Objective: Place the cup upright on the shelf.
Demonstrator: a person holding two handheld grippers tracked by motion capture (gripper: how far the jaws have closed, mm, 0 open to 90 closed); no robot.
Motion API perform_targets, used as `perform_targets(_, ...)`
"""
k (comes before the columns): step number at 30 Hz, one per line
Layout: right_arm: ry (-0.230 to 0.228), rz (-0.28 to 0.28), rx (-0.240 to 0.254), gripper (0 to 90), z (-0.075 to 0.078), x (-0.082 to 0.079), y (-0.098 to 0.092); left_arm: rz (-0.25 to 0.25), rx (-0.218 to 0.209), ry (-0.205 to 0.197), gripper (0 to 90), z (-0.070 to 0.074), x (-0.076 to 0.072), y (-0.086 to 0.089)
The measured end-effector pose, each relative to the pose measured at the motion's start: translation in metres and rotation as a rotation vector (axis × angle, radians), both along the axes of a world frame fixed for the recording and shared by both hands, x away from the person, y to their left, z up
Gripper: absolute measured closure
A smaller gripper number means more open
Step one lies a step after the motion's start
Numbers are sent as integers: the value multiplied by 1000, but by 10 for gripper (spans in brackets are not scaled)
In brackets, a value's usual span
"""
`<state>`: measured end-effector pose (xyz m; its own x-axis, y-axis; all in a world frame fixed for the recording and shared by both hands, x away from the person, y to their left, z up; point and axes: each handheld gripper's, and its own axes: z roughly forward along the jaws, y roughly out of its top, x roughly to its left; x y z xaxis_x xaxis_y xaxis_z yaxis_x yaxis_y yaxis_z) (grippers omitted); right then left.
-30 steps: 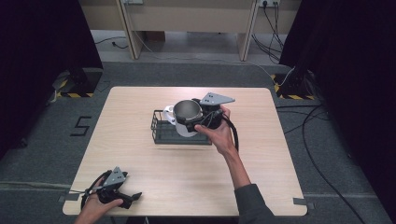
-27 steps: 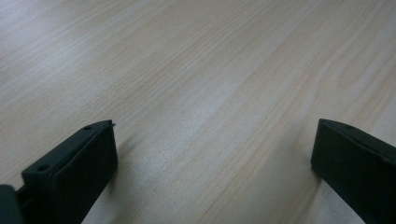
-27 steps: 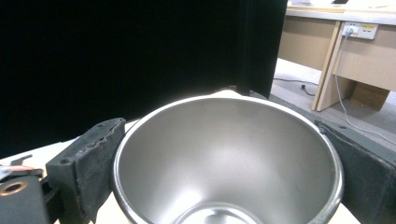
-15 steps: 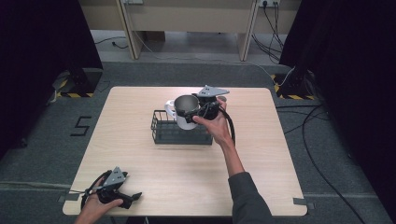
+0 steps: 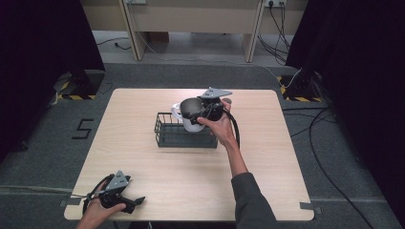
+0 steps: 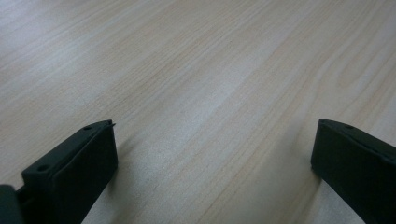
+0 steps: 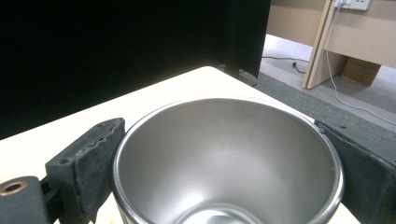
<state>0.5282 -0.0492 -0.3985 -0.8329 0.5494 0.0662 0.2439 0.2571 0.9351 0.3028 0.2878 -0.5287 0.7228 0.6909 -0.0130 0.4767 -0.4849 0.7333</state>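
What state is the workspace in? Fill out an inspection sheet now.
Surface: light wooden table, bare around the basket.
Job's things: steel cup held at its rim above a black wire basket; white mug behind it in the basket.
Clutter: nothing seen.
Tongs: right tongs shut on the steel cup; left tongs open, low at the table's near left corner.
Cables: black cable loops from the right tongs; more lie on the floor at right.
Surroundings: grey carpet, dark curtains, wooden desk legs behind.
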Motion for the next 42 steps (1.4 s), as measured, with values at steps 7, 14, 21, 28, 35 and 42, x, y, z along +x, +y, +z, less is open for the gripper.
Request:
perform_targets(7, 16, -2, -4, 61, -6, 1, 1, 0, 0, 0, 0, 0, 0, 0)
perform_targets(14, 36, -5, -29, 59, -15, 2, 2, 0, -1, 1, 0, 0, 0, 0)
perform_targets(21, 63, -6, -69, 55, -22, 0, 0, 0, -1, 1, 0, 0, 0, 0)
perform_targets(28, 39, -12, -67, 48, -17, -4, -3, -1, 2, 1, 0, 0, 0, 0)
perform_targets(35, 17, -35, -19, 156, -5, -9, -10, 1, -2, 1, 0, 0, 0, 0)
perform_targets(42, 9, -47, -3, 145, 5, -18, -20, 0, -1, 0, 0, 0, 0, 0)
